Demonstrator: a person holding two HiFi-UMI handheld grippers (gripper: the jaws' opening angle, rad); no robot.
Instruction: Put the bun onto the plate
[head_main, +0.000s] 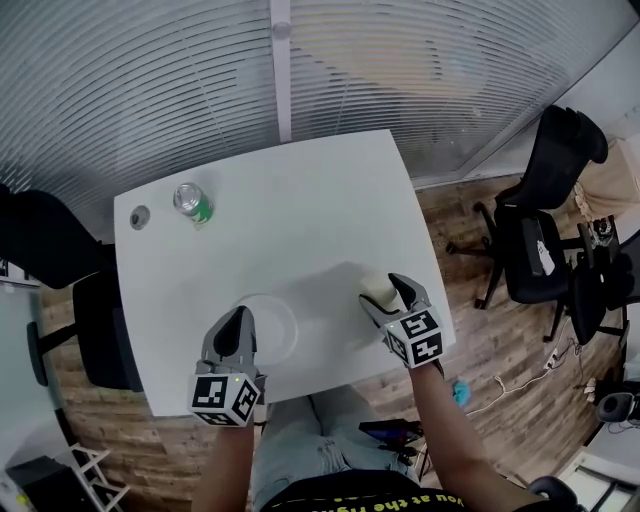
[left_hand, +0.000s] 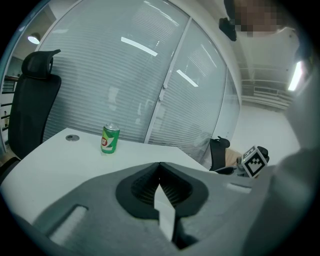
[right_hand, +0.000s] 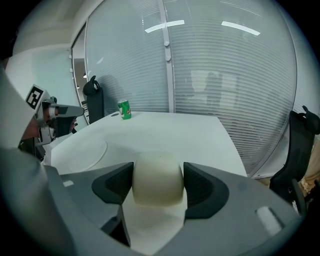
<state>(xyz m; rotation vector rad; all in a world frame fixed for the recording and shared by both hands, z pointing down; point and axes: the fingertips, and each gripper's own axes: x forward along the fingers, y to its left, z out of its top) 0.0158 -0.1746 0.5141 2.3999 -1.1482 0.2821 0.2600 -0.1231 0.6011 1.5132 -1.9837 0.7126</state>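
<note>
Bun (right_hand: 157, 178) clamped in right gripper (head_main: 388, 298), just right of plate (head_main: 283, 322), apparently lifted but not yet delivered; left gripper (head_main: 238, 325) closed, empty, at plate's left edge.

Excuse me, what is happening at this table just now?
A person holds a hand-held gripper in each hand over a white table. The right hand-held gripper is shut on a pale bun, to the right of a white plate; the bun is not yet on the plate. The left hand-held gripper is shut and empty, above the plate's near edge. A green can stands at the far left.
</note>
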